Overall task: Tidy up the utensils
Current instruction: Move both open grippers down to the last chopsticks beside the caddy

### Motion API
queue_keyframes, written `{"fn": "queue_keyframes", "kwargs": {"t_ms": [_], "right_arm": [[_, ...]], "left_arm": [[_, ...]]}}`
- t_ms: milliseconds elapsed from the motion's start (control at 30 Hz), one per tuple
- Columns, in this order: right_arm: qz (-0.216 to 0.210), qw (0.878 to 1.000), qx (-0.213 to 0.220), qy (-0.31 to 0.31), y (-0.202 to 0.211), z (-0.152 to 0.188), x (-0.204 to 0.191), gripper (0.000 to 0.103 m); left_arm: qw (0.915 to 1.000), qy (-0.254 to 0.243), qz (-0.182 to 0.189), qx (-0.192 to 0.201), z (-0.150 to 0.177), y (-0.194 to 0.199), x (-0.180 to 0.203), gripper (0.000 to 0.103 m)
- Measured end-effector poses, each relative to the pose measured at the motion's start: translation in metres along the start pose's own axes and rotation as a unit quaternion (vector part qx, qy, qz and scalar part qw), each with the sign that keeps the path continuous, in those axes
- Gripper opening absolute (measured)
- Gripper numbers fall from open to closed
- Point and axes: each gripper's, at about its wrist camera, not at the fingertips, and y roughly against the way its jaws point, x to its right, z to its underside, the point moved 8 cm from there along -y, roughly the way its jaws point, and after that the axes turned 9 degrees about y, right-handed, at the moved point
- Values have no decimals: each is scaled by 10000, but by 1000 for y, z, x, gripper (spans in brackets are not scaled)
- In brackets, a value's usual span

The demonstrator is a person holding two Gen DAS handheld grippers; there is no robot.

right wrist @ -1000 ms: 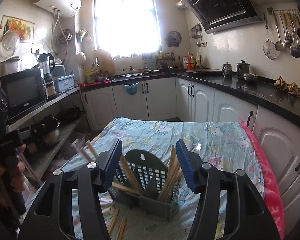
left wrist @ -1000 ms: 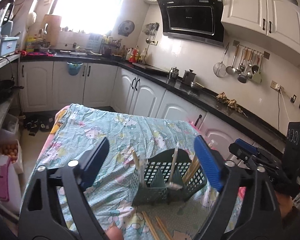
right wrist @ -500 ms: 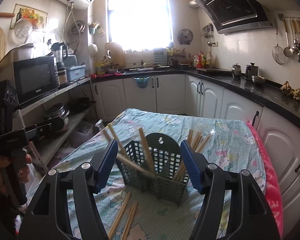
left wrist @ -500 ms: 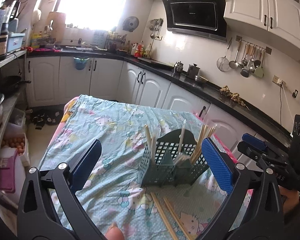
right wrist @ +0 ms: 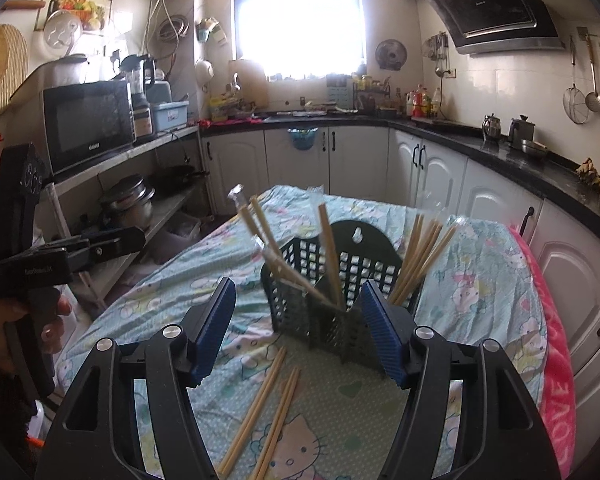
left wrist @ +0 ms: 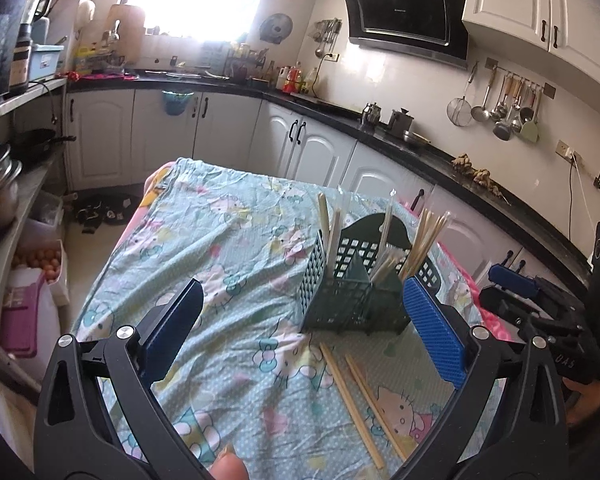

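Observation:
A dark green slotted utensil basket stands on the Hello Kitty tablecloth and holds several wooden chopsticks, some in clear wrappers. Loose chopsticks lie on the cloth in front of it. My left gripper is open and empty, above the cloth before the basket. My right gripper is open and empty, just in front of the basket, above the loose chopsticks. Each gripper shows at the edge of the other's view.
White cabinets and a black counter run behind and to the right of the table. A shelf with pots and a microwave stands to the left. A pink towel hangs at the table's right edge.
Both grippers have pulled back and up from the basket; the basket looks smaller and further off, and the loose chopsticks on the cloth have come more fully into view.

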Motion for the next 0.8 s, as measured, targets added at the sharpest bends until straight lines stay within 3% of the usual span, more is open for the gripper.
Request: {"fn": "queue_keyframes", "kwargs": {"t_ms": [800], "right_arm": [[-285,9941,-1046,87,-48,74,-23,62]], "left_arm": [[9969,-90,-86,-780,57,-40,0,92]]}}
